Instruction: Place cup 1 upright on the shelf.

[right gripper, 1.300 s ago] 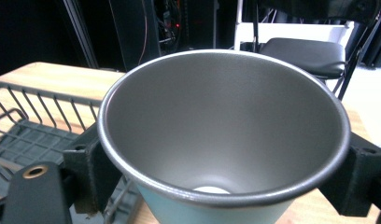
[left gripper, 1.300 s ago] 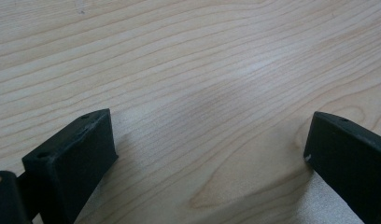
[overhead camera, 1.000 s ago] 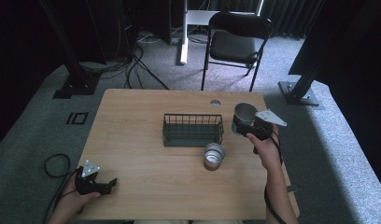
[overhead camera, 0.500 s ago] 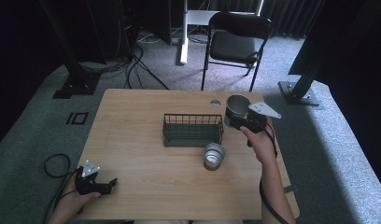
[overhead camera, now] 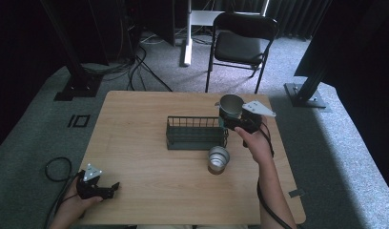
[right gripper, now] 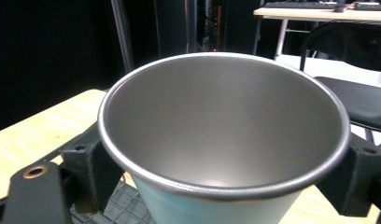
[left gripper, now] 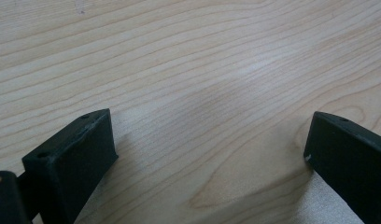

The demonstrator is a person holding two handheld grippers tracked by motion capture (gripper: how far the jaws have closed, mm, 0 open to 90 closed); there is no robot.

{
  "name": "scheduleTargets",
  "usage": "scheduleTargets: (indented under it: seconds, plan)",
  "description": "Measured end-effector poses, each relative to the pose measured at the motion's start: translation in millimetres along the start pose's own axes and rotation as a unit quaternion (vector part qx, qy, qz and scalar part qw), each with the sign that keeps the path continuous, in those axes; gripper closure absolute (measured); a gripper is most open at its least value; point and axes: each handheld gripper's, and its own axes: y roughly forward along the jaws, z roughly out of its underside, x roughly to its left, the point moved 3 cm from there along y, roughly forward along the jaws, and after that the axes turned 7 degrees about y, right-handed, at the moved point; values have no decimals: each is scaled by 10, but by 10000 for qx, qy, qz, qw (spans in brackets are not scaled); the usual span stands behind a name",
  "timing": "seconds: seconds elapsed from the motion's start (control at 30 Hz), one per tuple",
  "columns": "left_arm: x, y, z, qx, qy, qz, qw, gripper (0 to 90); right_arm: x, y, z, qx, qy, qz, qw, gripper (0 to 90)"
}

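My right gripper (overhead camera: 232, 116) is shut on a metal cup (overhead camera: 230, 106) with a pale blue outside, held upright in the air by the right end of a dark green wire basket (overhead camera: 195, 132). In the right gripper view the cup (right gripper: 223, 135) sits between the two black jaws, its grey inside bare. A second metal cup (overhead camera: 218, 159) stands on the table in front of the basket. My left gripper (overhead camera: 111, 187) rests open near the table's front left corner; in the left gripper view its jaws stand wide apart over bare wood.
The wooden table (overhead camera: 140, 138) has a small round hole near its far edge. A black folding chair (overhead camera: 242, 45) stands behind the table. Dark stands and cables lie on the grey carpet at the left and right.
My right gripper has carried the cup up and to the left, toward the right end of the basket. The left gripper has stayed still.
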Motion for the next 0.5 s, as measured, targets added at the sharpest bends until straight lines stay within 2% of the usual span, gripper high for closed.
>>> scheduleTargets:
  seconds: [0.27,0.4,0.5]
  plan:
    - [0,0,0,1,0,1,10000,25,148,117,56,102,-99,-238,9996,135]
    - [0,0,0,3,1,-2,10000,25,176,185,111,188,-164,-289,9993,135]
    - [0,0,0,3,1,-2,10000,25,187,235,157,227,-111,-346,9991,135]
